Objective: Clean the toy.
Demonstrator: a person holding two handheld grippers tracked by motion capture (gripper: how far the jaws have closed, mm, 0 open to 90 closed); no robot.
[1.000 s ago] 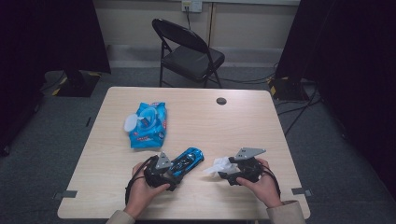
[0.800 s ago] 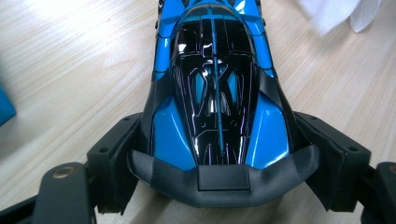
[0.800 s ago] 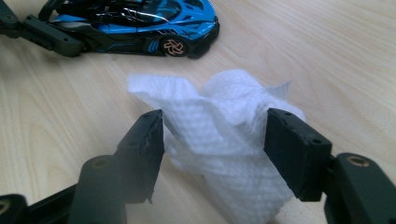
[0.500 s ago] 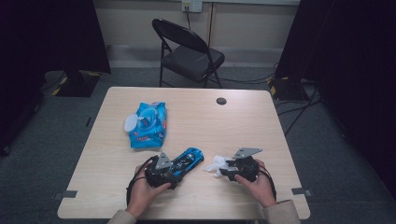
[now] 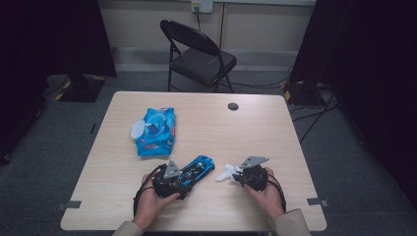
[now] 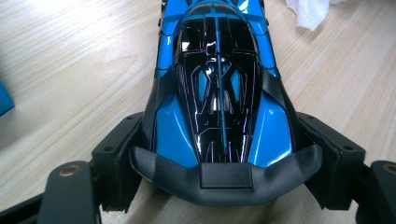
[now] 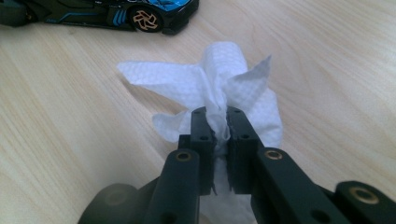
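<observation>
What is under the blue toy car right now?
The blue toy car sits on the bare wooden table, its rear clamped by the left gripper. The body covers whatever lies directly beneath it.

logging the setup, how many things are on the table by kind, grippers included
toy car: 1
wipe: 1
wipes pack: 1
black disc: 1
grippers: 2, the left gripper shut on the toy car, the right gripper shut on the wipe
total: 6
</observation>
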